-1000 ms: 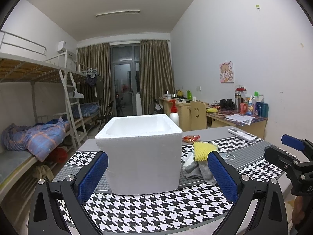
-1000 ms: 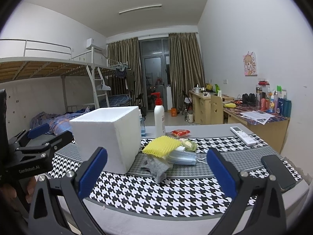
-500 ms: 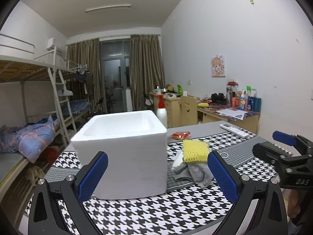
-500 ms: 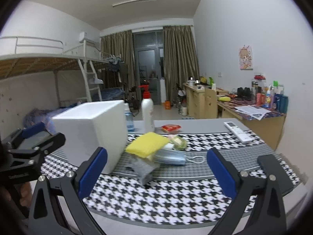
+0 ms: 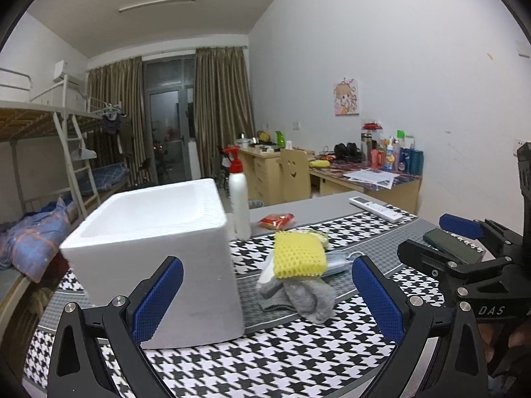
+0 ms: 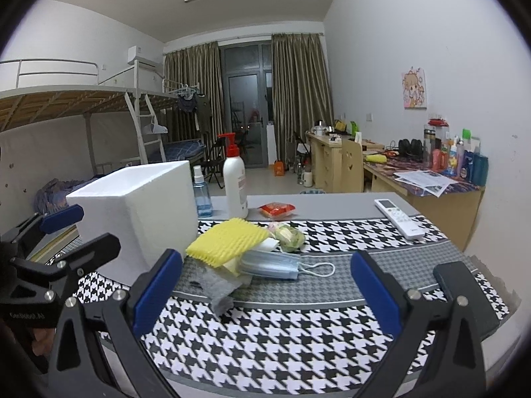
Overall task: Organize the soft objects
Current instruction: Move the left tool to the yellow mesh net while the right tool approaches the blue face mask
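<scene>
1. A small heap of soft things sits mid-surface: a yellow ridged foam sponge [image 6: 229, 242] lies on top, a crumpled grey sock [image 6: 217, 287] spills toward the near edge below it, and a folded pale blue face mask [image 6: 272, 265] pokes out to the right with its white ear loop trailing.
2. Just behind the heap rests a small greenish soft bundle [image 6: 288, 233]; I cannot tell what it is.
3. Left of the heap, just beside it, stands an open white foam box [image 5: 156, 248].
4. The left gripper [image 5: 265, 293] hangs near the front edge, jaws wide apart, framing the box and heap, holding nothing.
5. The right gripper [image 6: 265, 288] hovers likewise, jaws spread and empty, the heap between them farther off.
6. Everything rests on a black-and-white houndstooth covered surface [image 6: 298, 341].
7. Far behind stand a white pump bottle with a red top [image 6: 235, 182], a small red packet [image 6: 277, 209] and, to the right, a white remote control [image 6: 400, 219].
8. A dark phone [image 5: 453, 245] lies near the right edge.
</scene>
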Available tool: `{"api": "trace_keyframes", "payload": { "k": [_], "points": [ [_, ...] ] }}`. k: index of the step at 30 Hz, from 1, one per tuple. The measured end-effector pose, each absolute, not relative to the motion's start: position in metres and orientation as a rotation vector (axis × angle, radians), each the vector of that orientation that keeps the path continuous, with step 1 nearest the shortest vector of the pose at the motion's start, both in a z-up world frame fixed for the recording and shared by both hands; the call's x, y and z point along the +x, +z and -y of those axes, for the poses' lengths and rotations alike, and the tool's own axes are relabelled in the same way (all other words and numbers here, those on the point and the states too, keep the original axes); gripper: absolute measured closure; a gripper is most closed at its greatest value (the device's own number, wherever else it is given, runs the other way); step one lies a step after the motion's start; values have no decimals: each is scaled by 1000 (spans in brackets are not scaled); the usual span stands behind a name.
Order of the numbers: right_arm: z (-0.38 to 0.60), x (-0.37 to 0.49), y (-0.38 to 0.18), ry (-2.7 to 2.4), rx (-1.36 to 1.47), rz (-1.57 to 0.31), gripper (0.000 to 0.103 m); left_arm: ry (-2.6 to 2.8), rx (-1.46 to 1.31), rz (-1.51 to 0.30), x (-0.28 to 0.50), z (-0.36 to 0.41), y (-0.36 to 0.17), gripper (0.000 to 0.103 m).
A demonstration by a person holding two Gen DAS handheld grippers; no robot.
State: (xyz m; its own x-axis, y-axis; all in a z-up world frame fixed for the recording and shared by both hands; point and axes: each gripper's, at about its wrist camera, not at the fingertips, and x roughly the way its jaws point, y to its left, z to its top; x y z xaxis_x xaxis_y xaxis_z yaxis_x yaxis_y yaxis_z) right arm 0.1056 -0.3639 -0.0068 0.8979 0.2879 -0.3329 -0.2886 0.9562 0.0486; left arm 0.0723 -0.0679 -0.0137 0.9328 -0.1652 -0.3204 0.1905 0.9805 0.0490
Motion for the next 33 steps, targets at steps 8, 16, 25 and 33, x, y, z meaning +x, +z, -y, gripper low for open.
{"api": "trace_keyframes", "payload": {
  "k": [8, 16, 25, 33],
  "points": [
    [378, 123, -4, 315, -5, -368, 0, -198, 69, -358, 87, 87, -12, 1],
    [397, 143, -13, 336, 16, -392, 0, -197, 81, -393, 100, 107, -17, 1],
    [408, 161, -11, 316, 6, -424, 0, -190, 74, -423, 123, 118, -19, 1],
    [415, 179, -12, 318, -18, -445, 0, -162, 57, -461, 144, 123, -23, 1]
  ]
}}
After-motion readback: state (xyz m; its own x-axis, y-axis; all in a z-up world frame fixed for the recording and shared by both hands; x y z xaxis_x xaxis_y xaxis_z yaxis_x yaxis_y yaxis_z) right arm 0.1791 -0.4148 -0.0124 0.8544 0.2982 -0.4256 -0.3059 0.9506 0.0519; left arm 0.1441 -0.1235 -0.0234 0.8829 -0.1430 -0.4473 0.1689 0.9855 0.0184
